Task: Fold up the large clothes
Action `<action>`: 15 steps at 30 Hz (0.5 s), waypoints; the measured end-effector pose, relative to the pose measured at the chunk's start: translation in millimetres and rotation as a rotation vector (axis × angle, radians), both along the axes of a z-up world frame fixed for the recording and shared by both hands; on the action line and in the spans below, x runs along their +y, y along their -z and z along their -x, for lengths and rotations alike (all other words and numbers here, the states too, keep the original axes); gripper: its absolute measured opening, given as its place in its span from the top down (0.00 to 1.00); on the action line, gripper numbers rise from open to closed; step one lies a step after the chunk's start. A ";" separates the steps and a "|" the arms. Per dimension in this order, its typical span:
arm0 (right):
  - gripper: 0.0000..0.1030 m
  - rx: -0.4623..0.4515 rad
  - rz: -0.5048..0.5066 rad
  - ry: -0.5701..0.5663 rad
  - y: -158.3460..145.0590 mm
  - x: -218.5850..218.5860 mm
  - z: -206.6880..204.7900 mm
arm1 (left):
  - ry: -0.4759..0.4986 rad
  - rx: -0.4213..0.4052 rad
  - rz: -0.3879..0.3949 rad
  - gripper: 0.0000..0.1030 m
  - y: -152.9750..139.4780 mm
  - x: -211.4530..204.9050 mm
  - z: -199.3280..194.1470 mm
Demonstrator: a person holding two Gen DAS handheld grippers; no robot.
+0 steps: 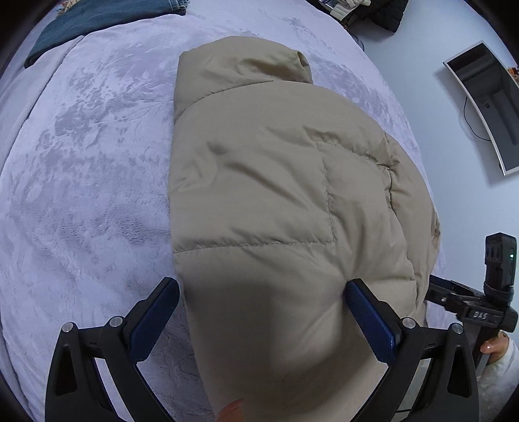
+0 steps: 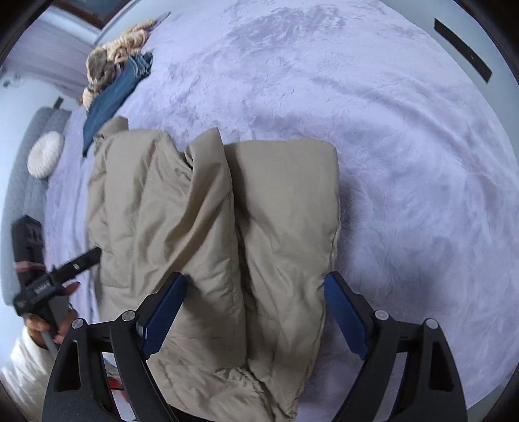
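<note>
A beige puffer jacket (image 1: 275, 181) lies folded on a pale lavender plush bedspread (image 1: 81, 181). My left gripper (image 1: 262, 302) is open, its blue pads on either side of the jacket's near end. In the right wrist view the same jacket (image 2: 211, 227) shows as two folded lobes. My right gripper (image 2: 254, 292) is open and straddles the jacket's near part. The right gripper also shows at the right edge of the left wrist view (image 1: 480, 308), and the left gripper at the left edge of the right wrist view (image 2: 61, 276).
Dark blue clothes (image 1: 84, 22) lie at the far left of the bed, seen also in the right wrist view (image 2: 110, 97) beside a tan knitted item (image 2: 116, 52). A round white cushion (image 2: 45, 159) lies near a grey headboard. A mirror (image 1: 489, 104) stands on the floor.
</note>
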State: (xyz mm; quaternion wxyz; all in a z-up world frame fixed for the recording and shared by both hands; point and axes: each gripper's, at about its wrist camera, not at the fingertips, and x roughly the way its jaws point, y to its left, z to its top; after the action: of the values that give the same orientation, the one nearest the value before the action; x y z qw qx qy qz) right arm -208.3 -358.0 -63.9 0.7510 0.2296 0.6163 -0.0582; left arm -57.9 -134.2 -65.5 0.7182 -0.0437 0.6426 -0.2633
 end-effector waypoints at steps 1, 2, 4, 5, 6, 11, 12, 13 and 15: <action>0.13 0.012 0.018 -0.017 6.0 -0.8 -2.3 | 0.007 -0.001 0.005 0.00 1.7 -1.5 -1.0; 0.13 0.021 0.016 -0.019 12.6 -4.8 -3.2 | 0.013 0.001 0.017 0.00 4.0 -1.5 -2.3; 0.01 0.030 -0.023 0.000 23.1 -17.1 -3.4 | 0.015 0.027 0.058 0.00 10.5 1.5 -7.1; 0.00 0.039 -0.034 0.013 29.2 -24.1 -2.8 | 0.012 0.045 0.080 0.00 14.4 3.2 -9.3; 0.00 0.040 -0.076 0.022 35.7 -31.3 -2.1 | 0.008 0.076 0.116 0.00 20.2 6.5 -12.5; 0.00 -0.027 -0.381 0.047 59.2 -51.6 0.2 | 0.009 0.180 0.259 0.00 45.1 21.1 -24.7; 0.00 -0.038 -0.427 0.053 63.7 -53.4 -1.3 | 0.005 0.208 0.291 0.00 51.4 23.6 -27.7; 0.00 -0.057 -0.480 0.060 67.1 -54.3 -3.1 | 0.005 0.230 0.318 0.00 56.9 25.4 -30.6; 0.00 -0.109 -0.581 0.063 67.3 -53.6 -10.2 | 0.015 0.261 0.355 0.00 64.3 27.2 -34.6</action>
State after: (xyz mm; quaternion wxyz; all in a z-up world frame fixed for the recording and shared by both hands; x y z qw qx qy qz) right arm -198.1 -411.6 -131.1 0.6839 0.4566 0.5583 0.1098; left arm -23.3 -107.0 -129.9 0.6079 -0.1986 0.6740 -0.3698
